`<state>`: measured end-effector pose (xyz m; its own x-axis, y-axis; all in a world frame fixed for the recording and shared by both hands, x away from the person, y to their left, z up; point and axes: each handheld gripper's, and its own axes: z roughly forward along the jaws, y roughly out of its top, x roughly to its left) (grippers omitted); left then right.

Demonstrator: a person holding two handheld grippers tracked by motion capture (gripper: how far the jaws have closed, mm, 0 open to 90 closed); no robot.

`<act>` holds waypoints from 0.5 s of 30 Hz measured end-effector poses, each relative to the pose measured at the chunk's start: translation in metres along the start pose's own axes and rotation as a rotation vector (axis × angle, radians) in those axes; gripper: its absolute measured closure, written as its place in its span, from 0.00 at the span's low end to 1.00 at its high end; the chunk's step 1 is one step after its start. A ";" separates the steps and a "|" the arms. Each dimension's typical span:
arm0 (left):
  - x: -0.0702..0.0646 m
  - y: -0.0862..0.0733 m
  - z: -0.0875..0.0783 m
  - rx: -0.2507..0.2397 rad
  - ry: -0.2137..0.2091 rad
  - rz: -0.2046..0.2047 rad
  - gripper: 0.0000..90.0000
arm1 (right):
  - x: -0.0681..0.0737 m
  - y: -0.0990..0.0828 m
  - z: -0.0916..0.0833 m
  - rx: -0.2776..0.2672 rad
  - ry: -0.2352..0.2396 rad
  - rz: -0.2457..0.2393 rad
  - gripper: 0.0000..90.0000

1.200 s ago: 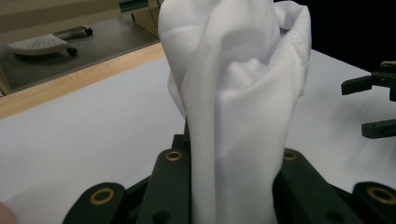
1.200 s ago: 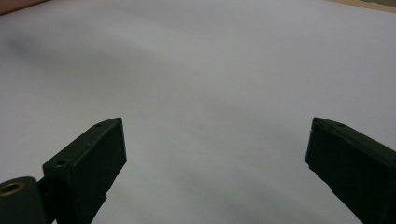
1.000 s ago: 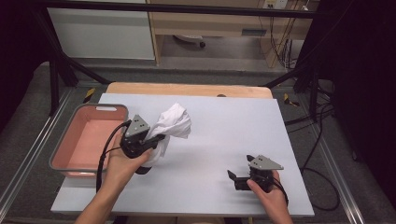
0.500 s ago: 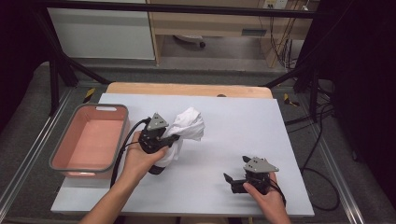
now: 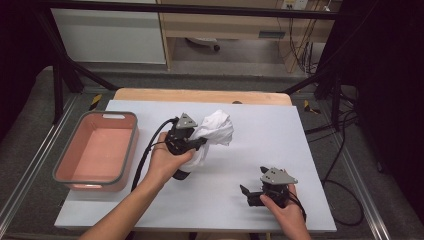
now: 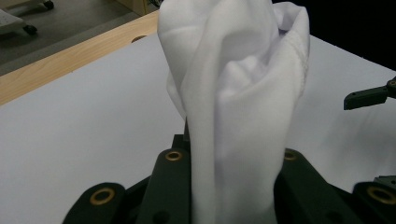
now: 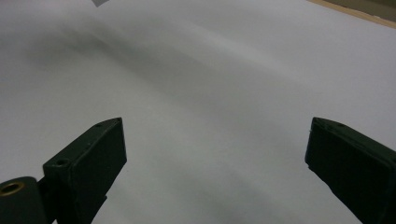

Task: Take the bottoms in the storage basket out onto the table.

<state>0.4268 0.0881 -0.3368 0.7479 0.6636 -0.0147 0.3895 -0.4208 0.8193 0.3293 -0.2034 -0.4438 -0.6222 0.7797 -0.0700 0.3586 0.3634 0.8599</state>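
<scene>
white cloth [image 5: 214, 131] carried rightward, soft, bunched

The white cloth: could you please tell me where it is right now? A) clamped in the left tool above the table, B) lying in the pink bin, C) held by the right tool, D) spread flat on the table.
A: the white cloth rises bunched from between the closed jaws of the left tool, away from the pink bin.

One overhead cam, two riding the grippers

High view looks forward and down over the whole worktop [image 5: 250, 150]; both gripper views skim low and close across that same white surface, left one facing the cloth [image 6: 238, 93].
</scene>
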 end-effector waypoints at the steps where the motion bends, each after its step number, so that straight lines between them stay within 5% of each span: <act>1: -0.001 0.001 0.003 0.007 0.002 0.007 0.84 | 0.000 0.000 0.000 -0.001 -0.002 0.004 0.06; 15: 0.009 -0.001 0.017 0.014 0.001 -0.027 0.84 | -0.001 -0.001 0.000 0.001 -0.007 0.015 0.06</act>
<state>0.4422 0.0837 -0.3476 0.7362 0.6758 -0.0359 0.4173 -0.4116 0.8102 0.3303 -0.2045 -0.4445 -0.6122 0.7884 -0.0603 0.3687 0.3521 0.8603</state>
